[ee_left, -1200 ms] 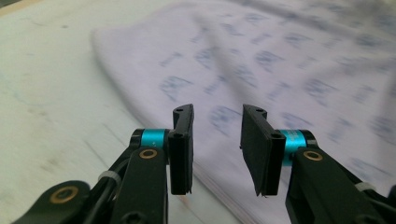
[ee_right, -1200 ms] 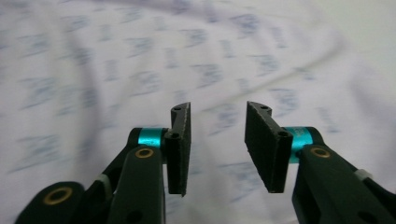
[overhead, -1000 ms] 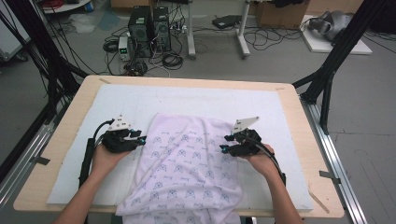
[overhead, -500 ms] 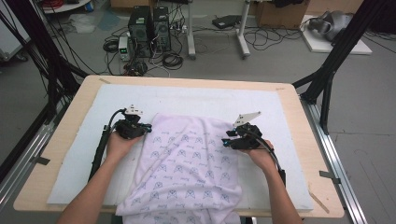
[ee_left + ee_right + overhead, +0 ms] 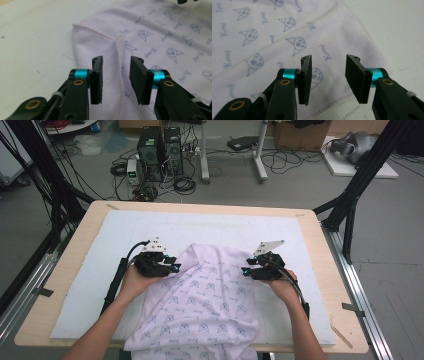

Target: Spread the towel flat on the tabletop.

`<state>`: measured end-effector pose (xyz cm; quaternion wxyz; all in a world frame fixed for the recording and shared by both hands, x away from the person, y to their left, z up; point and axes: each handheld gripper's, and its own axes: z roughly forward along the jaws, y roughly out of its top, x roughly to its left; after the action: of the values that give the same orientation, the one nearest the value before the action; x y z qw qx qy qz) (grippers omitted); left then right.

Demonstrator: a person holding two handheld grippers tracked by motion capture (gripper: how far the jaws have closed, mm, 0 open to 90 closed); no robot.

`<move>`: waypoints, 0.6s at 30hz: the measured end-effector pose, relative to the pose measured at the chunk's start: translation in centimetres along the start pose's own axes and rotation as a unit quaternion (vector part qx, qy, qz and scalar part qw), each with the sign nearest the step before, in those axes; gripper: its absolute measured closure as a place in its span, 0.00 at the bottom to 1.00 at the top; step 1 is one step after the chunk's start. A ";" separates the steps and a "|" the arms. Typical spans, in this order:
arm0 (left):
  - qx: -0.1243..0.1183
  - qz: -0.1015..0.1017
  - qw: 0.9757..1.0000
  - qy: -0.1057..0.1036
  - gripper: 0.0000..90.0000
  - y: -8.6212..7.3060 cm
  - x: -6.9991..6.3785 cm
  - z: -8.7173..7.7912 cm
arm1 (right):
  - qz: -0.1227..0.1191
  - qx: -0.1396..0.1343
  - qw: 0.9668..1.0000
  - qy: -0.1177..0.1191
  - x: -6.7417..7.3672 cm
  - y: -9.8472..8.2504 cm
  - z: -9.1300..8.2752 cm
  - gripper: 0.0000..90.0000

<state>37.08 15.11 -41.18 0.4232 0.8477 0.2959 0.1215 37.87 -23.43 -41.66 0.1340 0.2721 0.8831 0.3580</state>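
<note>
A pale lilac cloth [image 5: 200,305] printed with small blue faces lies on the white mat and hangs over the table's near edge. My left gripper [image 5: 174,266] is at the cloth's far left corner. Its jaws have just been opening. In the left gripper view they [image 5: 116,62] stand apart over the cloth [image 5: 155,37], and a stitched hem [image 5: 120,75] runs between them without the pads pressing on it. My right gripper [image 5: 246,270] hovers at the far right corner, open above the printed cloth [image 5: 262,37] with nothing pinched between its fingers [image 5: 328,61].
A white foam mat [image 5: 225,227] covers most of the wooden table [image 5: 320,250]. Black frame posts [image 5: 350,200] stand at the table's far corners. Computers and cables [image 5: 160,155] lie on the floor beyond.
My left gripper has moved right and onto the cloth's far left corner, which now lies further in than before. The right gripper has stayed put.
</note>
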 end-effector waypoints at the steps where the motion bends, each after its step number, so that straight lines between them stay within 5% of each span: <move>1: 0.005 -0.002 1.000 0.009 0.66 0.0 -0.1 0.5 | 0.000 0.001 1.000 -0.001 -0.1 0.0 0.1 0.62; 5: 0.012 -0.002 1.000 0.016 0.63 0.4 -0.4 2.2 | 0.006 0.010 1.000 0.001 -0.2 -0.1 0.9 0.61; 9: 0.041 -0.005 0.999 -0.011 0.77 0.2 -0.5 3.9 | -0.001 0.013 1.000 -0.001 0.0 0.0 1.0 0.61; 11: 0.049 0.008 0.999 0.008 0.95 0.1 -0.4 3.9 | -0.001 0.008 1.000 -0.003 -0.1 0.0 0.9 0.61; 15: 0.007 -0.012 0.997 0.074 0.97 0.3 1.2 1.6 | 0.004 0.002 1.000 -0.006 -0.4 -0.2 0.2 0.63; 18: -0.032 -0.066 0.988 0.133 0.94 -0.4 3.9 -0.8 | 0.007 -0.005 1.000 -0.013 -0.6 -0.2 -0.1 0.63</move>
<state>39.61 18.20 -41.18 0.4142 0.7885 0.4009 0.2144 38.22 -23.95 -41.73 0.1438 0.2824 0.8775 0.3599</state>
